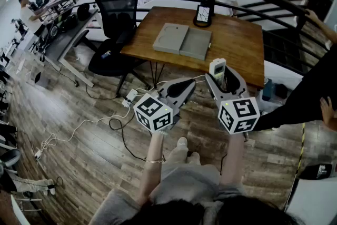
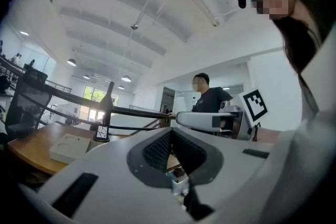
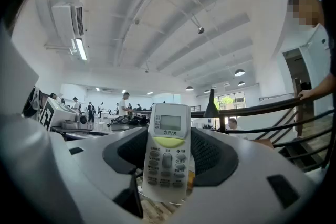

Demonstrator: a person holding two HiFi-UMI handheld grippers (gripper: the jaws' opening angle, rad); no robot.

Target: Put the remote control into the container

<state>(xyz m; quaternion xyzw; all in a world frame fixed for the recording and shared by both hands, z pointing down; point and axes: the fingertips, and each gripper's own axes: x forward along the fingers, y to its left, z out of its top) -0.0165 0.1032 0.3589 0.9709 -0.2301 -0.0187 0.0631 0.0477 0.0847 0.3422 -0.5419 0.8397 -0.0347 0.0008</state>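
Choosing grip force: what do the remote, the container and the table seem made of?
The remote looks like smooth white plastic, with greyish, possibly rubber buttons. The container is matte grey, perhaps card or moulded pulp; unclear. The table is brown with faint grain, likely wood.

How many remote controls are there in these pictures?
1. The remote control stands upright, clamped between the jaws of the right gripper, held in the air short of the wooden table. No other shows, though one could lie hidden.

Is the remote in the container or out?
Out: the remote control sits upright between the right gripper's jaws, short of the grey container on the table.
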